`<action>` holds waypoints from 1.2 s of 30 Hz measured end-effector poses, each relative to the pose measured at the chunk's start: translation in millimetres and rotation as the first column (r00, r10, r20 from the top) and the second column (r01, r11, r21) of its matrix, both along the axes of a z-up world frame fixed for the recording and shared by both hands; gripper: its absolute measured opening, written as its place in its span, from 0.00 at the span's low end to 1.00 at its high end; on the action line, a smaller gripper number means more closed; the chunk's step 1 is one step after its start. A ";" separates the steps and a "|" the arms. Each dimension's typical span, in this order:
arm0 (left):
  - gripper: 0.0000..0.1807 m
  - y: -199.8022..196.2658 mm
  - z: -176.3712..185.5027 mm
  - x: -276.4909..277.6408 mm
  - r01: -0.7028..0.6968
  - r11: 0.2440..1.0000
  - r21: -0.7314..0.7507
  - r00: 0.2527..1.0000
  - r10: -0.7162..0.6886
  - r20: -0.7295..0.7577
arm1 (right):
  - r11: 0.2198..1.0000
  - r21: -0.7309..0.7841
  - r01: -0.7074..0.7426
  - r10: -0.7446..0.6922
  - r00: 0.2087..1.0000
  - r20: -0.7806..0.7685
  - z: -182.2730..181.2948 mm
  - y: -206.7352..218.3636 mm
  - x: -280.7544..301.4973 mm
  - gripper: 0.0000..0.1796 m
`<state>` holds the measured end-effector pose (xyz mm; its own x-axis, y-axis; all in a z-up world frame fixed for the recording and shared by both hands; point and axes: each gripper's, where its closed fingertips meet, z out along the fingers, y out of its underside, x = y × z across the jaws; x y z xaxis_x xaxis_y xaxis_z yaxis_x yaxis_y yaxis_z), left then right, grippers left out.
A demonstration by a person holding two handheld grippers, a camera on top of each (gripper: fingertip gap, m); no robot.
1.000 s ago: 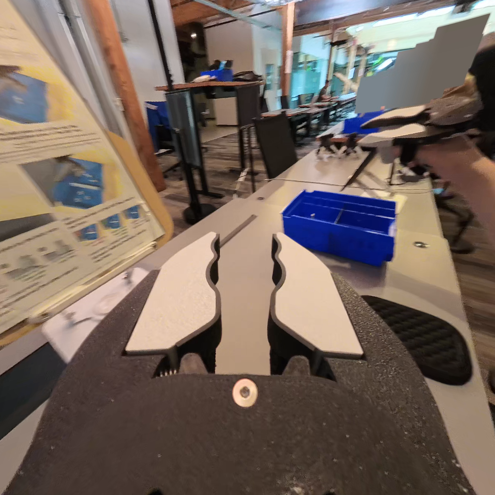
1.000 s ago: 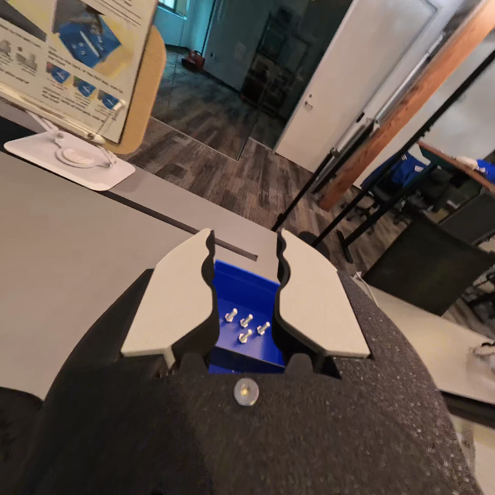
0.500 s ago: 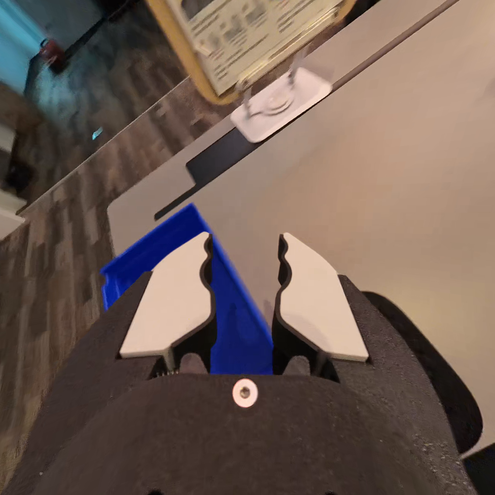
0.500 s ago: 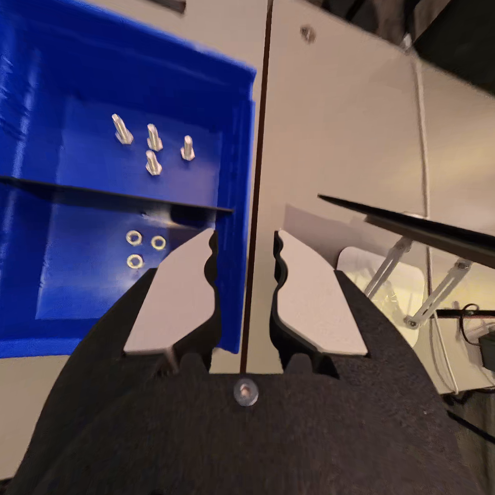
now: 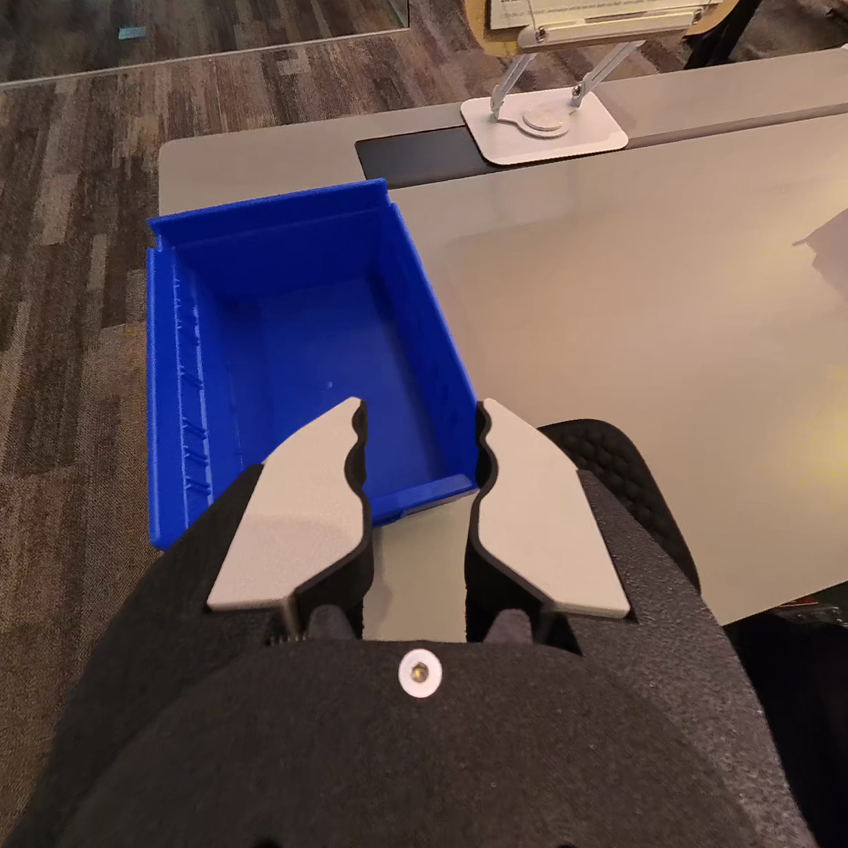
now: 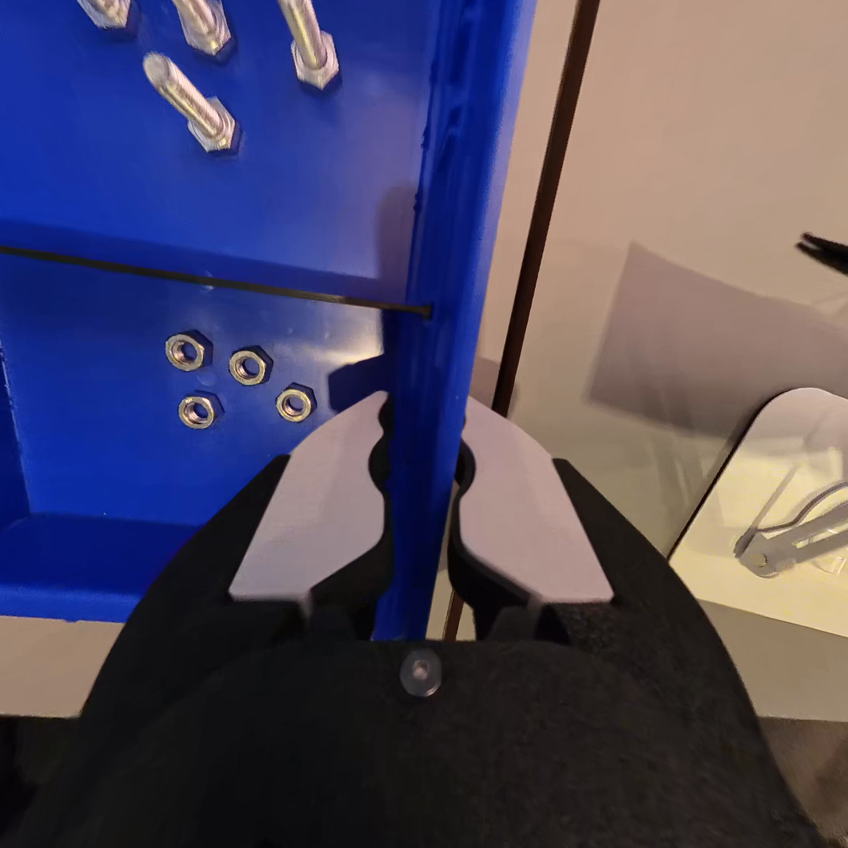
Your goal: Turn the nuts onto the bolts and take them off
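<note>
A blue bin (image 6: 440,229) holds several bolts (image 6: 202,110) in its far compartment and several nuts (image 6: 248,367) in its near one, with a thin black divider (image 6: 183,280) between them. My right gripper (image 6: 424,404) straddles the bin's right wall, one finger inside and one outside, pressed against it. In the left wrist view a blue bin (image 5: 275,215) stands at the left end of the grey table (image 5: 642,321); its inside looks empty there. My left gripper (image 5: 420,408) is open and empty above that bin's near right corner.
A sign stand's white base (image 5: 546,126) sits at the table's back edge beside a dark slot (image 5: 413,156). Another white stand base (image 6: 780,527) lies right of the bin, past a dark table seam (image 6: 541,183). Wood-pattern floor (image 5: 69,275) lies beyond the table's left edge. Left tips to right tips: about 95 cm.
Both grippers swung down from looking across the room to looking into blue bins. The right gripper dropped over the bin's right wall and its fingers narrowed onto it. The left stayed open.
</note>
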<state>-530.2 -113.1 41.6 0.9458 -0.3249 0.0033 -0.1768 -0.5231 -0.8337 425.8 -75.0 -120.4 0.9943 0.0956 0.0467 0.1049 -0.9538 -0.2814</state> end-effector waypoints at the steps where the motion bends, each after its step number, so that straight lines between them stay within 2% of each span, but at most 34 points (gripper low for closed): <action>1: 0.25 0.3 -1.0 -2.8 -0.007 1.000 -0.002 1.000 0.007 -0.003 | 1.000 -0.027 0.001 -0.001 1.000 0.003 -2.6 -1.3 0.6 0.11; 4: 0.24 2.8 -4.8 -7.9 -0.019 1.000 -0.011 1.000 0.019 0.004 | 0.998 -0.055 0.030 -0.033 0.998 -0.048 -3.4 -1.6 -2.7 0.08; 6: 0.24 5.7 -6.4 -9.2 -0.028 1.000 -0.015 0.999 0.028 0.019 | 0.995 -0.076 0.065 -0.076 0.987 -0.144 -3.2 -2.8 -8.5 0.03; 8: 0.24 9.2 -8.0 -7.5 -0.035 0.999 -0.021 0.998 0.036 0.046 | 0.993 -0.074 0.094 -0.106 0.976 -0.192 -3.3 -3.0 -9.7 0.03; 13: 0.25 23.2 -17.3 14.0 -0.040 0.998 -0.046 0.988 0.047 0.150 | 0.990 -0.092 0.103 -0.117 0.980 -0.162 -3.3 -3.2 -10.2 0.03; 17: 0.27 43.1 -36.6 38.1 -0.069 0.995 -0.071 0.983 0.079 0.163 | 0.985 -0.102 0.142 -0.158 0.974 -0.163 -3.3 -2.5 -13.2 0.03; 24: 0.27 75.4 -93.7 50.9 -0.166 0.967 -0.195 0.986 0.158 -0.056 | 0.987 -0.097 0.131 -0.145 0.977 -0.156 -3.4 0.9 -25.5 0.03; 27: 0.16 84.9 -113.5 42.4 -0.216 0.945 -0.247 0.964 0.166 -0.206 | 0.989 -0.091 0.120 -0.133 0.979 -0.152 -3.5 2.4 -28.8 0.03; 29: 0.06 93.8 -117.0 48.3 -0.195 0.947 -0.255 0.967 0.143 -0.209 | 0.989 -0.090 0.116 -0.129 0.980 -0.150 -3.5 2.8 -30.6 0.03; 36: 0.05 126.9 -117.9 65.4 -0.204 0.943 -0.263 0.944 0.118 -0.308 | 0.990 -0.090 0.109 -0.122 0.981 -0.150 -3.5 4.5 -35.4 0.03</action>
